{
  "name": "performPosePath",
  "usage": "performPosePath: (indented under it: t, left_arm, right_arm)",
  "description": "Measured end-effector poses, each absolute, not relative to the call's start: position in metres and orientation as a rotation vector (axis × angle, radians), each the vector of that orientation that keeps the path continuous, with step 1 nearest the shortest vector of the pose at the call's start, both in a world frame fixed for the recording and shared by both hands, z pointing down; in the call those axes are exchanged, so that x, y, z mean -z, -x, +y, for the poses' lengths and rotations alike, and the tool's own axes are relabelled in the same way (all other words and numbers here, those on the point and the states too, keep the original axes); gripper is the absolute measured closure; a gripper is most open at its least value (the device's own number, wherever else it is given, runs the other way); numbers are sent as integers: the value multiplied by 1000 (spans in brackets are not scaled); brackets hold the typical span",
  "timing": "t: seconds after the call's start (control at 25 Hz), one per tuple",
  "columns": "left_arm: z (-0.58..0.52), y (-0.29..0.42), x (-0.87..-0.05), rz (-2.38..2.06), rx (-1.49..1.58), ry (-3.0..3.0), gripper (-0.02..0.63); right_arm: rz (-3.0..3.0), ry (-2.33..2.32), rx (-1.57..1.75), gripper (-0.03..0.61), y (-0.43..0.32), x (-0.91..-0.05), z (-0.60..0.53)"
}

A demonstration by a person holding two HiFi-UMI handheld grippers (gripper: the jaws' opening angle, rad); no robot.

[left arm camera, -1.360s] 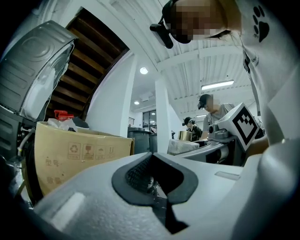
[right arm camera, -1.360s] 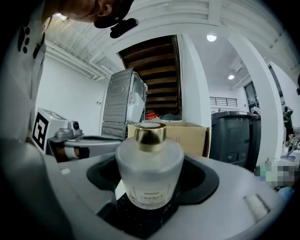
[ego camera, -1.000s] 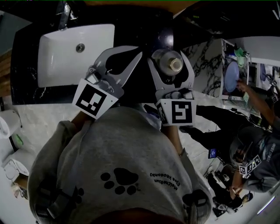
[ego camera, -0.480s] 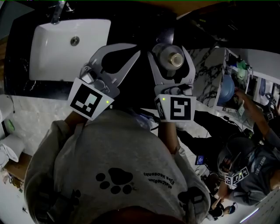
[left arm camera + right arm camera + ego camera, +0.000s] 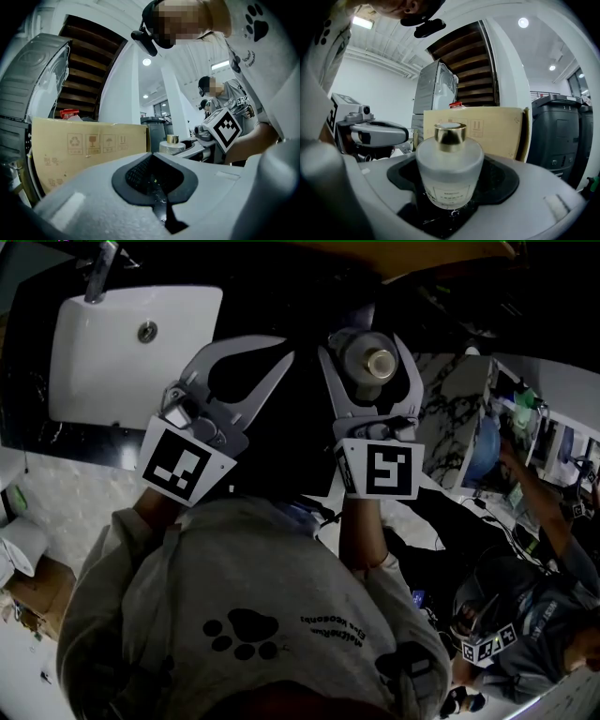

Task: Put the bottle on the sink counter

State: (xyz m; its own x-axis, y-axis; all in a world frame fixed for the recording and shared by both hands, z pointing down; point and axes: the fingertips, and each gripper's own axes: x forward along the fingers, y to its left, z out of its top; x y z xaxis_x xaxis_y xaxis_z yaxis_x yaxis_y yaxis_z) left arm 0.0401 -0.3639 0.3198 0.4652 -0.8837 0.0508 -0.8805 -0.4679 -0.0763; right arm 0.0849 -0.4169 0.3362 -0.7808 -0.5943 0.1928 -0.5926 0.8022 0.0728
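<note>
My right gripper (image 5: 367,336) is shut on a frosted glass bottle (image 5: 367,362) with a gold cap, held upright between its grey fingers. The right gripper view shows the bottle (image 5: 449,164) filling the dark pads of the right gripper (image 5: 450,161). Beneath it lies the black sink counter (image 5: 281,296), to the right of the white basin (image 5: 131,343). Just left of the bottle my left gripper (image 5: 287,347) hangs over the same counter, its jaws closed tip to tip with nothing in them. In its own view the left gripper (image 5: 152,159) also looks shut and empty.
A faucet (image 5: 98,273) stands at the basin's far side. A marble panel (image 5: 450,399) borders the counter on the right. Other people (image 5: 525,615) work at the right. A cardboard box (image 5: 89,150) and black bins (image 5: 562,136) stand beyond the grippers.
Both grippers have moved on over the black counter, the bottle still in the right one. The basin has slid toward the picture's upper left.
</note>
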Motion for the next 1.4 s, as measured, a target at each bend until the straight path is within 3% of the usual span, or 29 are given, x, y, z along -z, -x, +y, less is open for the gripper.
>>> performPosePath:
  t: [1.4]
  left_arm:
    - [-454,-40,-408,1752,99,2696,617]
  right_arm:
    - [-2709,-758,43,243,-52,-439,-533]
